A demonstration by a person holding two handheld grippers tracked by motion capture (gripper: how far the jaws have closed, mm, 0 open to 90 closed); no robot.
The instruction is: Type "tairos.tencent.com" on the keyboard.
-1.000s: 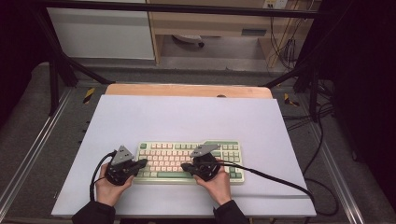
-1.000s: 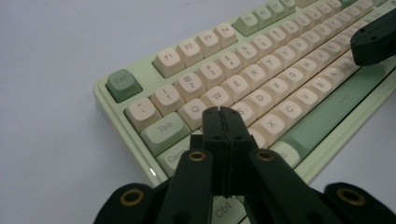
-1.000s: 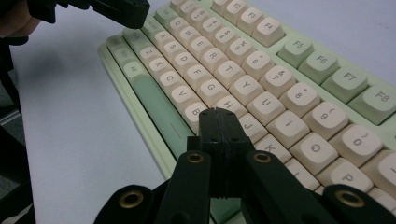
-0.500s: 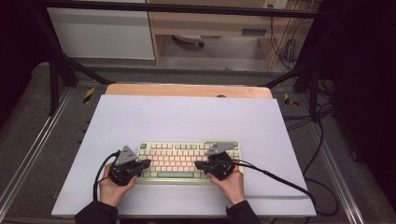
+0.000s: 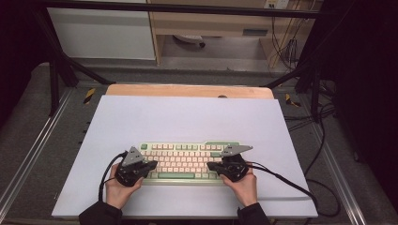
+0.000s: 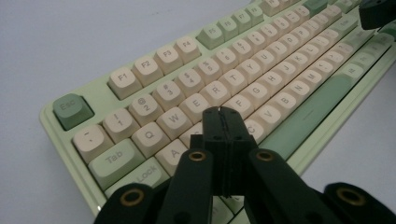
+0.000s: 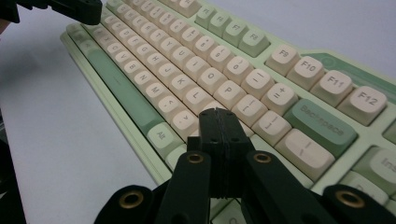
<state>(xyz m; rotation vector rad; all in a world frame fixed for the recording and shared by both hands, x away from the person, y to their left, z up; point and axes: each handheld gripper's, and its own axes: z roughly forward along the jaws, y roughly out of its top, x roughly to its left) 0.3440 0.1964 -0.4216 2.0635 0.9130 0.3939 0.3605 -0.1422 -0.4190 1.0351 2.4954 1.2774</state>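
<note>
High view: keyboard [image 5: 187, 159] lies on a white table [image 5: 187, 117].

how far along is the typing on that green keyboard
Done: both grippers are in place over the keyboard, one at each end, jaws shut so each tip works like a single finger. In hand: the left gripper points at the keys near D and F, the right gripper near L and the keys beside it; whether either tip presses a key is hard to tell. Left: the pictures show no count of keys typed.
</note>
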